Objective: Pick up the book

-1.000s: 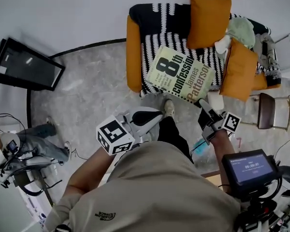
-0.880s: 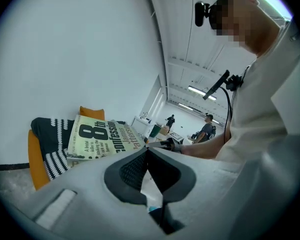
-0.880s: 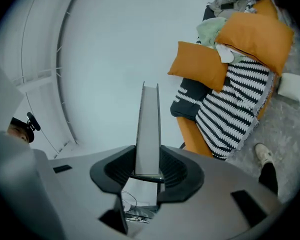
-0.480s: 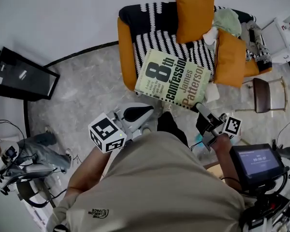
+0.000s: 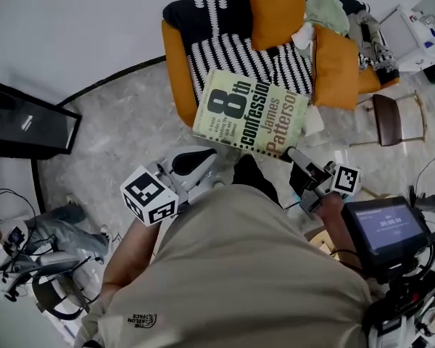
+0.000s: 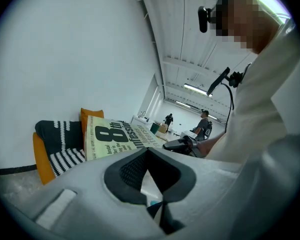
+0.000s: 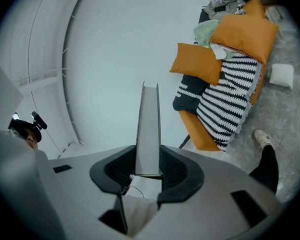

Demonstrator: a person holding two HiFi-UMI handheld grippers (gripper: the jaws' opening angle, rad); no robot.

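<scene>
The book [image 5: 250, 113], pale green with "8th confession" in big black print, hangs flat in the air in front of the sofa [image 5: 175, 78]. My right gripper [image 5: 299, 159] is shut on its near right corner. In the right gripper view the book [image 7: 149, 129] shows edge-on between the two black pads, with the right gripper [image 7: 148, 166] clamped on it. My left gripper [image 5: 205, 158] hangs lower left of the book and apart from it. In the left gripper view the left gripper [image 6: 147, 151] has its pad tips meeting and nothing between them, with the book [image 6: 112, 136] beyond.
The orange sofa carries a black-and-white striped blanket [image 5: 232, 53], two orange cushions [image 5: 275, 9] and loose clothes [image 5: 326, 13]. A dark screen [image 5: 25, 122] lies on the floor at left, a brown chair [image 5: 388, 118] stands at right. A lit tablet [image 5: 384, 230] is by my right arm.
The book, held in the right gripper, has come up a little and sits further left in the head view. The left gripper has drifted down and left.
</scene>
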